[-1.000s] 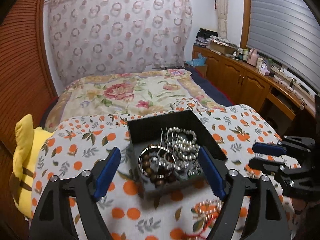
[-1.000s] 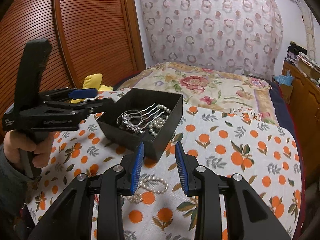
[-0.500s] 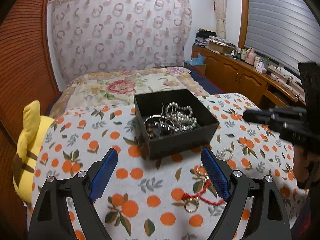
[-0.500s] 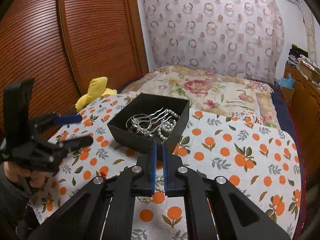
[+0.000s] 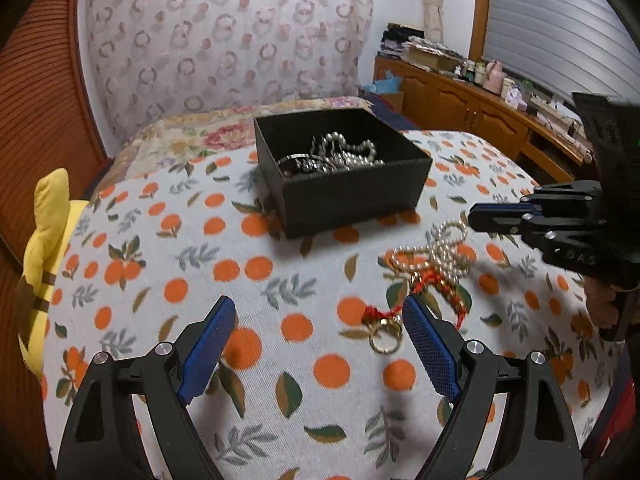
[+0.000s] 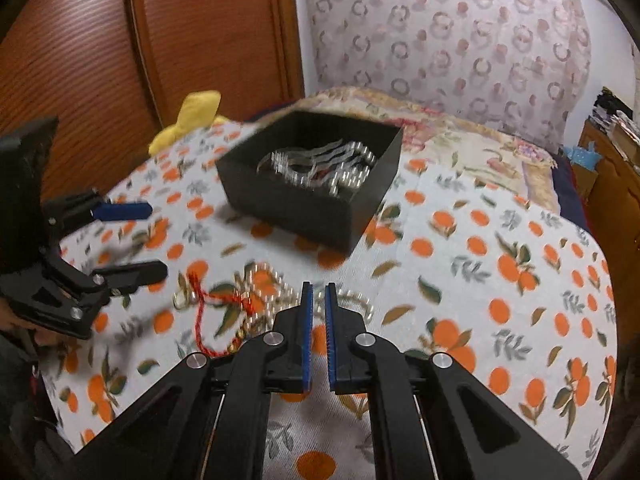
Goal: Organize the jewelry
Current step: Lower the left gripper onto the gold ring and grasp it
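A black open box [image 5: 352, 196] holding pearls and silver pieces [image 5: 340, 156] stands on the orange-print cloth; it also shows in the right wrist view [image 6: 304, 204]. In front of it lie a pearl strand [image 5: 446, 246], a red cord [image 5: 430, 280] and a gold ring [image 5: 385, 338]. My left gripper [image 5: 316, 344] is open and empty, low over the cloth, the ring near its right finger. My right gripper [image 6: 317, 300] is shut and empty, its tips over the loose pearl strand [image 6: 352, 300] and near the red cord [image 6: 224, 304].
A yellow plush toy [image 5: 44, 236] hangs at the table's left edge. A flowered bed [image 5: 192, 132] lies behind the table. Wooden cabinets [image 5: 480, 120] with clutter run along the right wall. A wooden slatted door [image 6: 100, 52] stands at the left.
My left gripper has pulled back from around the box toward the front of the table. My right gripper has shut and moved forward over the loose jewelry.
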A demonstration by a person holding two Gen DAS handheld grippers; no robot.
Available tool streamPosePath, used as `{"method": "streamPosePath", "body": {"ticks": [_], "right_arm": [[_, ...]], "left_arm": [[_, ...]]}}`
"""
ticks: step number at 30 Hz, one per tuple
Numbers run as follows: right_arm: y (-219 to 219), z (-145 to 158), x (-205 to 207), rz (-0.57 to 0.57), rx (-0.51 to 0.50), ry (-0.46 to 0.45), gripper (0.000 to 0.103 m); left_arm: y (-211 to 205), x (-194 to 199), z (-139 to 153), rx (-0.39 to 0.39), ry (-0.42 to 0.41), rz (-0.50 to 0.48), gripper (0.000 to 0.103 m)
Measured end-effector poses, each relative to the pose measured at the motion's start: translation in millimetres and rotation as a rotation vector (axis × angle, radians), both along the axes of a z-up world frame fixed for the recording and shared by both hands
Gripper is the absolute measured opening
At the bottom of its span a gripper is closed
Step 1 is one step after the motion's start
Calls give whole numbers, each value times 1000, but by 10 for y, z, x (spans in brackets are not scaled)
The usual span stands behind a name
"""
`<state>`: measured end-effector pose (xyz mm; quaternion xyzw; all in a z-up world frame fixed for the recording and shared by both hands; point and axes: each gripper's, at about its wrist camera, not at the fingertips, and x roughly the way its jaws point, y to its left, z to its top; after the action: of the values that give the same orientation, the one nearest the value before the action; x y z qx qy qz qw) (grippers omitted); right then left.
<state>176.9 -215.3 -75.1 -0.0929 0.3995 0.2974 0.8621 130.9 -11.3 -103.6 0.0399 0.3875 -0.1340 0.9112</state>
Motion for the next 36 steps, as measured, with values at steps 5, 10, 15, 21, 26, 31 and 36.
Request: {"method": "streamPosePath", "body": {"ticks": [5,10,15,21,26,31,36], "right_arm": [[25,-141,69,-21,-77,-1,14],[-60,-198,214,-56,-81,17,28],[-40,-220,305,-50,-83,47,28],[33,-229,345,-52,-124,43,20],[95,-222,291,-30,-166,14,5],[-74,-163,223,-81,-149,-23,5],[-272,65,116,-134,-121,-102,5]], "left_arm": [[-6,-55,-51,-10,17,-13,82],[-19,-93,-80,-9,22,-20,82],[-13,-115,-102,-9,26,-19,82],[-25,-171,-125,-11,33,-30,82],[-118,-197,-132,-1,35,-54,82],[-194,-195,-132,4,43,-78,71],[-273,-125,-158,11,61,-93,53]]}}
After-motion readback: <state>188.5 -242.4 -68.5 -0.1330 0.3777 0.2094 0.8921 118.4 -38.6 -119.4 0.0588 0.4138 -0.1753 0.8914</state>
